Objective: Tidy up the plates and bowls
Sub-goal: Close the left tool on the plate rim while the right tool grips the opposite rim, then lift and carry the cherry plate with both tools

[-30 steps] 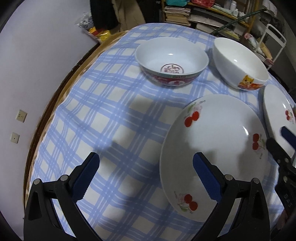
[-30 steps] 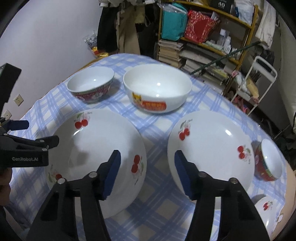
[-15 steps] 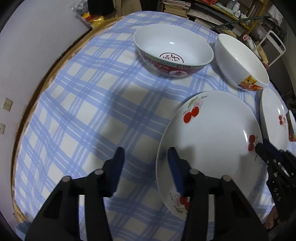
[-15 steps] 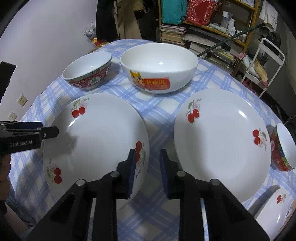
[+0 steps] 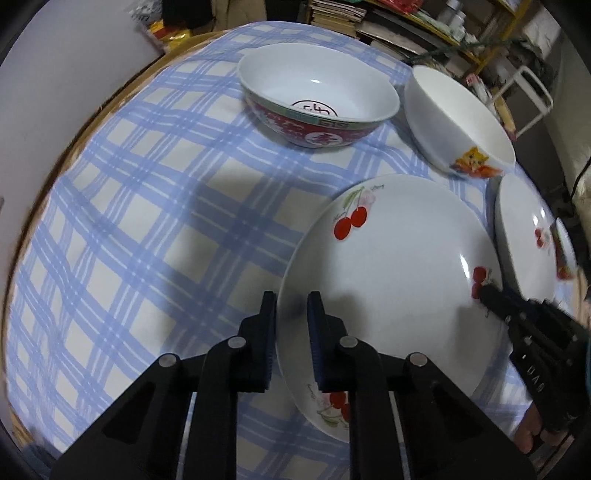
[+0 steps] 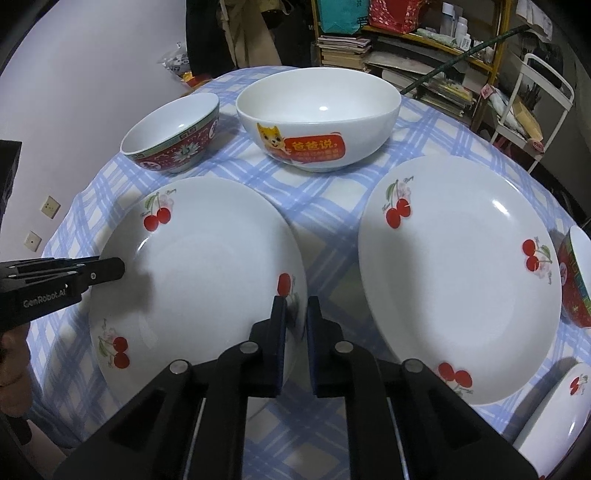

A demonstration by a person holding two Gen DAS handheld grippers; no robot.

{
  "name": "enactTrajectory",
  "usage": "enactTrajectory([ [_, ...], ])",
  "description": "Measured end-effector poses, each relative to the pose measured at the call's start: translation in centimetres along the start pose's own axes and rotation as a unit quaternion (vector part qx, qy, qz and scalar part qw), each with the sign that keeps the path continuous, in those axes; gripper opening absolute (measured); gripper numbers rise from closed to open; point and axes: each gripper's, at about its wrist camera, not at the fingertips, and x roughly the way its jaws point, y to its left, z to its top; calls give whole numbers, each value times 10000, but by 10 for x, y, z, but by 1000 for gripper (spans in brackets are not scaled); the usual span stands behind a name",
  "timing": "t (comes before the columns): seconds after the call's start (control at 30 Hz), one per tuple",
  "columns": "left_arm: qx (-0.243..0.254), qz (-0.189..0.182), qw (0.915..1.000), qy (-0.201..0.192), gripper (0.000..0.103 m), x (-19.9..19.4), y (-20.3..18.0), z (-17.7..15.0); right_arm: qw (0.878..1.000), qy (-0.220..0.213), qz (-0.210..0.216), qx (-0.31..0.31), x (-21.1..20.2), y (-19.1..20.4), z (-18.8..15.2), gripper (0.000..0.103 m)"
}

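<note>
A white cherry plate (image 5: 399,277) (image 6: 207,280) lies on the blue checked tablecloth (image 5: 147,240). My left gripper (image 5: 291,321) straddles its left rim; its jaws are closing, with the rim between them and the pads against it. Its tip (image 6: 110,267) shows at that rim in the right wrist view. My right gripper (image 6: 295,321) is shut on the opposite rim, beside a cherry print; its tip (image 5: 487,295) shows in the left wrist view. A second cherry plate (image 6: 461,280) (image 5: 524,240) lies just to the right.
A red patterned bowl (image 5: 317,96) (image 6: 173,147) and a white cat bowl (image 5: 454,114) (image 6: 317,110) stand behind the plates. A small red bowl (image 6: 576,280) and a small cherry bowl (image 6: 561,413) sit at the right edge. Cluttered shelves (image 6: 406,33) stand beyond the table.
Both grippers went from wide open to closed around opposite rims of the left cherry plate, and both tipped further downward. The dishes have not moved.
</note>
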Motion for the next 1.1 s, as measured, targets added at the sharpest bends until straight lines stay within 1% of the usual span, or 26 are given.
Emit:
enactTrajectory([
  [0.13,-302,-304,9991,58,16,-3,12,-1,10000,19,75,-43,-5,0,-3,12],
  [0.23,-307,-275,9991,83,16,-6,15,-6,9998,18,176,86,-10,-1,-9,12],
  [0.3,-307,-385,9987,127,16,-9,15,-11,9996,-6,164,234,-14,-2,-15,12],
  [0.37,-288,-416,9987,117,16,-13,15,-16,9995,-5,186,270,-18,-3,-21,12],
  [0.47,-145,-336,9993,42,16,-21,9,-24,9986,10,291,438,-27,-6,-33,12],
  [0.53,-22,-278,9996,55,16,-26,3,-32,9986,-32,249,462,-35,-6,-41,12],
  [0.63,121,-83,9999,83,16,-29,-8,-44,9982,30,241,544,-43,-7,-54,12],
  [0.7,179,-71,9997,152,16,-29,-14,-50,9981,43,154,600,-46,-8,-64,12],
  [0.87,738,190,9969,183,17,-33,-38,-68,9959,119,113,889,-55,-21,-85,12],
  [0.97,861,111,9960,215,16,-34,-49,-75,9956,51,-13,933,-65,-26,-93,12],
  [1.1,924,-44,9955,229,16,-37,-61,-81,9935,54,-62,1134,-76,-36,-103,12],
])
